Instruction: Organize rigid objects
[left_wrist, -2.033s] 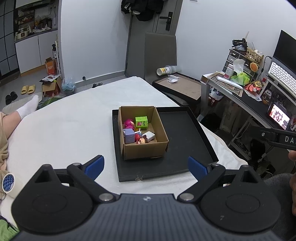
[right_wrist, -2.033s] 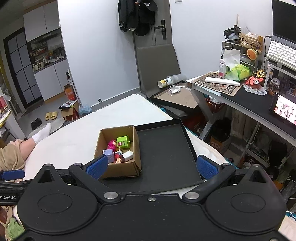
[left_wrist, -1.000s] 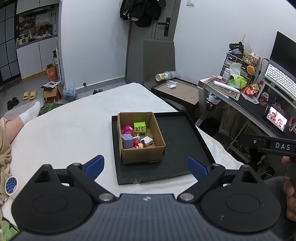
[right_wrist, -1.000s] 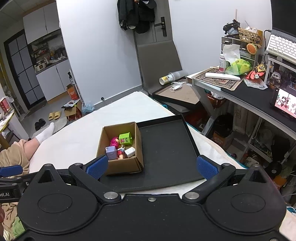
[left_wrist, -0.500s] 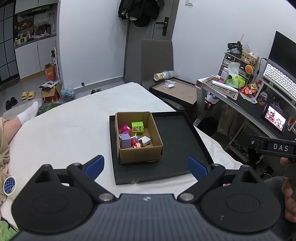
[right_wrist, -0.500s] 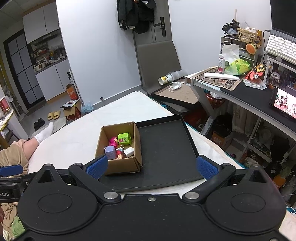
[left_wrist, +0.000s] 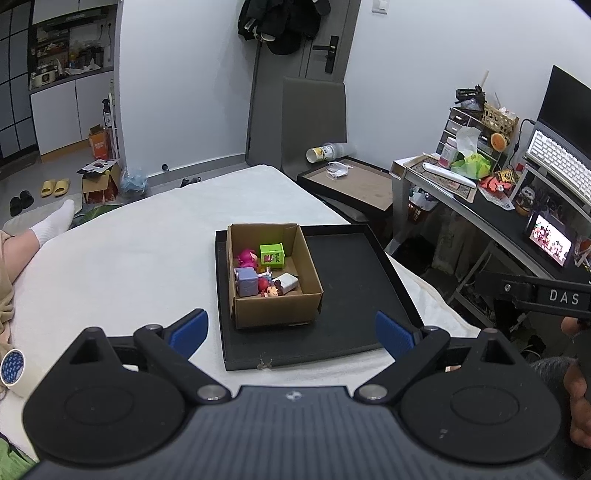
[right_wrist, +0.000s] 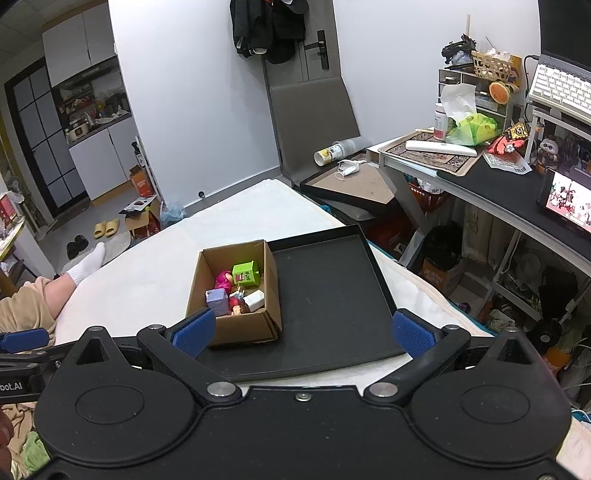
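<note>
Two grippers hang above the near edge of a white bed (left_wrist: 140, 251), both spread wide with nothing between their blue pads: the left gripper (left_wrist: 291, 332) and the right gripper (right_wrist: 301, 330). Ahead of them a black tray (left_wrist: 354, 288) lies on the bed, and a cardboard box (left_wrist: 277, 308) stands in its left part. Inside the box sit a green cube (left_wrist: 272, 254) at the back, a pink figure (left_wrist: 246, 257) just beside it, a purple box (left_wrist: 246, 281) nearer the front, a white block (left_wrist: 287, 282) to the right, and a small red-and-brown figure (left_wrist: 269, 288) between those two. The rest of the tray is bare. A socked foot (left_wrist: 55, 219) rests at the bed's left edge.
</note>
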